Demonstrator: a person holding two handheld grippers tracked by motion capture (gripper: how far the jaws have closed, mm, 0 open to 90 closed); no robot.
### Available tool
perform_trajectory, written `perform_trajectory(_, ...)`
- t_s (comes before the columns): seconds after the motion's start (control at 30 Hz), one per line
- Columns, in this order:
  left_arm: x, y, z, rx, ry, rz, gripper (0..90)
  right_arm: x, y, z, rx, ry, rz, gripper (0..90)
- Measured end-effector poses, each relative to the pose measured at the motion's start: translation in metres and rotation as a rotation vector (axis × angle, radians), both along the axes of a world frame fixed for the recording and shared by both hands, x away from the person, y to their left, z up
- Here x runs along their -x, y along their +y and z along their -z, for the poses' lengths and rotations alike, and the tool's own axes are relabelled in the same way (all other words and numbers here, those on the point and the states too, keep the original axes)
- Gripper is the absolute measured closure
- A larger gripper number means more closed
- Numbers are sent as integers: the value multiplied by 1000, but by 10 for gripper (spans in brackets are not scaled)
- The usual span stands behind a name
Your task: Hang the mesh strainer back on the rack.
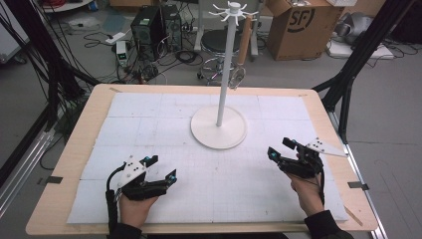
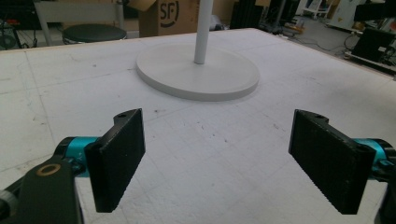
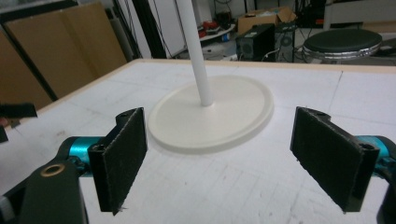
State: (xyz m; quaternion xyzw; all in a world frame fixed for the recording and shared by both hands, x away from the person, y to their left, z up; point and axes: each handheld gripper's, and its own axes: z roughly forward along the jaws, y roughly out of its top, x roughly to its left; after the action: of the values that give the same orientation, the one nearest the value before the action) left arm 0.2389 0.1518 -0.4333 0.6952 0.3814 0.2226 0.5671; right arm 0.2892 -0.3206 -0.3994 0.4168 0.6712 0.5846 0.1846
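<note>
Worktop: wooden edge, covered with a white gridded mat. A white stand, consisting of a round flat base and an upright pole with a ring of short pegs at the top, sits on the mat at centre, toward the far side. Left tongs: held in the person's left hand at the near left of the mat, jaws spread wide, nothing between them; in the left gripper view the pads flank bare mat, with the stand base ahead and well apart. Right tongs: held in the right hand at the near right, jaws likewise spread wide and empty, pointing toward the stand. Beyond the worktop: a cardboard box, a stool, computer equipment and cables on the floor.
</note>
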Motion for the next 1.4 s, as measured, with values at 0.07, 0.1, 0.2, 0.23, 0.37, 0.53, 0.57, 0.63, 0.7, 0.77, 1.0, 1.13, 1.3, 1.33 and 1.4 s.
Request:
perform_trajectory(0.07,0,0,0,1,-2,4,191,3,0,3,14,1,-6,182)
perform_trajectory(0.1,0,0,0,0,-1,6,191,4,0,4,17,3,-6,181)
perform_trajectory(0.2,0,-1,0,3,1,9,191,7,-1,7,17,10,-10,182)
perform_trajectory(0.23,0,-1,1,3,2,11,191,8,-2,8,19,11,-8,181)
perform_trajectory(0.37,0,-1,1,6,1,20,191,12,-4,13,35,16,-8,181)
perform_trajectory(0.53,0,-2,1,2,1,34,191,20,-6,25,93,8,10,181)
perform_trajectory(0.57,1,-2,2,2,-1,33,191,22,-6,27,94,11,14,181)
perform_trajectory(0.63,1,-2,2,1,-1,32,191,23,-7,28,93,13,7,181)
perform_trajectory(0.7,0,-2,2,2,2,36,191,25,-8,29,99,15,8,181)
perform_trajectory(0.77,0,-3,2,5,3,37,191,28,-8,30,101,16,7,181)
perform_trajectory(1.0,0,-3,2,4,0,40,191,31,-7,32,112,14,-11,181)
perform_trajectory(1.13,-1,-3,2,3,7,41,191,30,-6,33,115,11,-15,181)
perform_trajectory(1.3,-2,-5,4,-1,22,46,191,31,-8,31,112,-9,-4,180)
perform_trajectory(1.33,-2,-5,4,0,23,48,191,31,-8,31,117,-9,2,180)
perform_trajectory(1.4,-3,-5,4,-1,27,48,191,31,-7,31,118,-4,-4,180)
